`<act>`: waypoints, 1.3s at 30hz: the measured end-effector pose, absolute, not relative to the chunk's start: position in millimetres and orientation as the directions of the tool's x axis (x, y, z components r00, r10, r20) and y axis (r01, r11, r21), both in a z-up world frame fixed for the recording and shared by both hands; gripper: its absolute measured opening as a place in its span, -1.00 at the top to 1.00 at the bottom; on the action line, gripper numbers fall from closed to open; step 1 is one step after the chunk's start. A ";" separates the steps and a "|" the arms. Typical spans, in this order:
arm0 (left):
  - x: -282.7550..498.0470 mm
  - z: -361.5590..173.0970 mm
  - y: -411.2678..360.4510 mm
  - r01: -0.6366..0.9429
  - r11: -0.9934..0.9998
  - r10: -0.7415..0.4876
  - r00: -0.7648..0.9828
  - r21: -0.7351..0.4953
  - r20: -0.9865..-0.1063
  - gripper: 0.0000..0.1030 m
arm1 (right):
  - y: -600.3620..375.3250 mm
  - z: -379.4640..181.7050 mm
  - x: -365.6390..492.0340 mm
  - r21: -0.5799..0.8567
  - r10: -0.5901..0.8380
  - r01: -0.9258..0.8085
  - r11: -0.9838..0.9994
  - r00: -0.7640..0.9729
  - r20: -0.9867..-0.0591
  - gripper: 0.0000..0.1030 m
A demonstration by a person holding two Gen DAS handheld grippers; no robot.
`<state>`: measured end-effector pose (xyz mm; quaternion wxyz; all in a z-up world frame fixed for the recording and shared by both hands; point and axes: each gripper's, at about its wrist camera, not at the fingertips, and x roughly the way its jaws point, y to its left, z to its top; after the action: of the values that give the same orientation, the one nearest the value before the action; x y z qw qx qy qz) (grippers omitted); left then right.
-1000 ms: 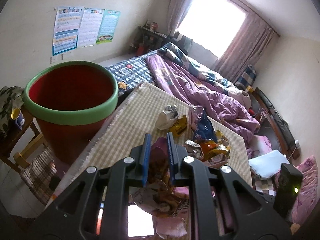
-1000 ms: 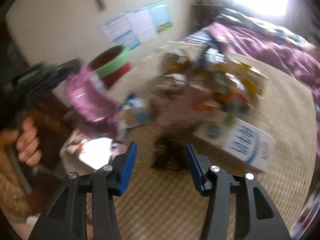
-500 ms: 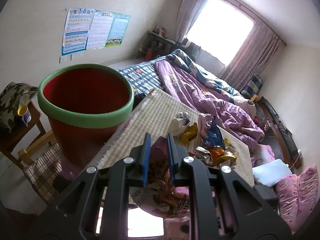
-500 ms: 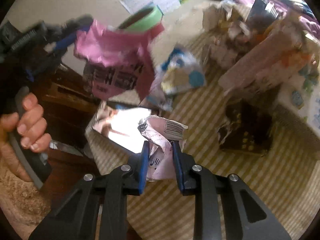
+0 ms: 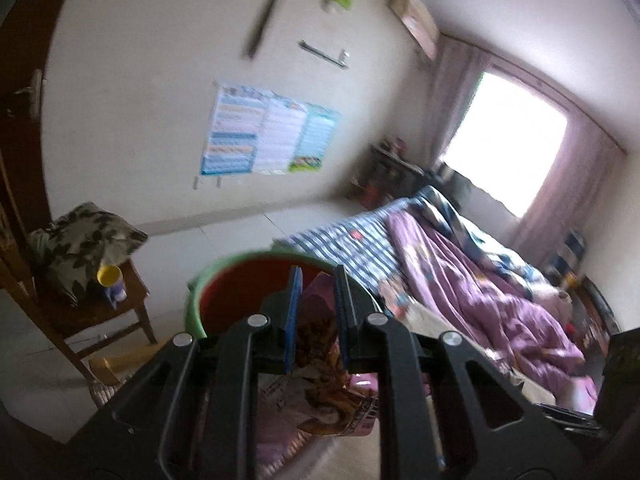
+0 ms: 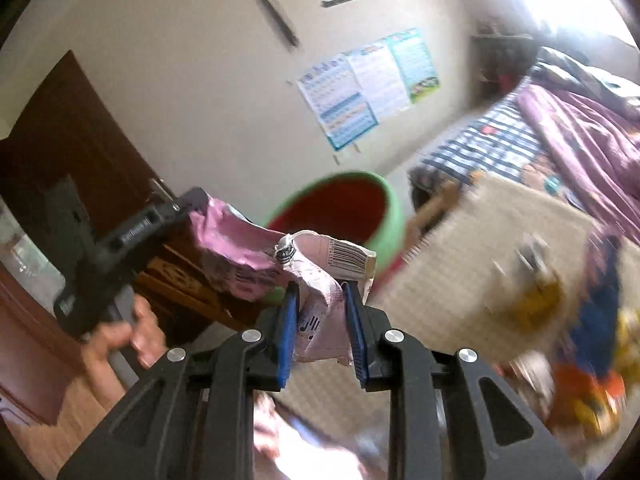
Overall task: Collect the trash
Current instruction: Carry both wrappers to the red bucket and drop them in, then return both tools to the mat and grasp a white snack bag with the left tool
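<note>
My left gripper (image 5: pixel 318 312) is clamped tight on a pink printed snack wrapper (image 5: pixel 320 384), in line with the red, green-rimmed bin (image 5: pixel 240 292) on the floor. My right gripper (image 6: pixel 320 328) pinches a crumpled pale barcoded wrapper (image 6: pixel 320 280); more trash (image 6: pixel 580 340) litters the checked table (image 6: pixel 480 248) beside the bin.

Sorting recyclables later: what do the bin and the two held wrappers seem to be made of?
Bin: likely moulded plastic, smooth red wall, green rim. Pink wrapper in the left tool: glossy plastic film, creased, probably foil-lined. Pale wrapper in the right tool: crumpled printed film or coated paper with a barcode; can't tell which.
</note>
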<state>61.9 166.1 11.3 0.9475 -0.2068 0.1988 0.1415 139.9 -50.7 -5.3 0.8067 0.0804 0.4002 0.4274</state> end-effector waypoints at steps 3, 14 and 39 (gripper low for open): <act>74.4 9.4 176.3 -0.394 0.867 0.244 0.870 -0.305 -0.429 0.70 | -9.9 -4.2 155.9 0.435 0.746 -0.662 0.610 0.296 -0.596 0.54; 105.1 -27.0 185.5 -0.426 0.888 0.282 0.803 -0.175 -0.525 0.65 | 40.0 -32.2 182.1 0.416 0.693 -0.626 0.659 0.291 -0.660 0.54; 56.5 -9.2 111.3 -0.241 0.949 0.098 0.835 -0.201 -0.541 -0.10 | -97.0 22.6 136.6 0.413 0.705 -0.581 0.701 0.480 -0.522 0.03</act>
<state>56.5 111.3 -9.2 0.9488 -0.1315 0.2728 0.0893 136.6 -97.0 22.6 0.8556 0.0901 0.3444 0.3759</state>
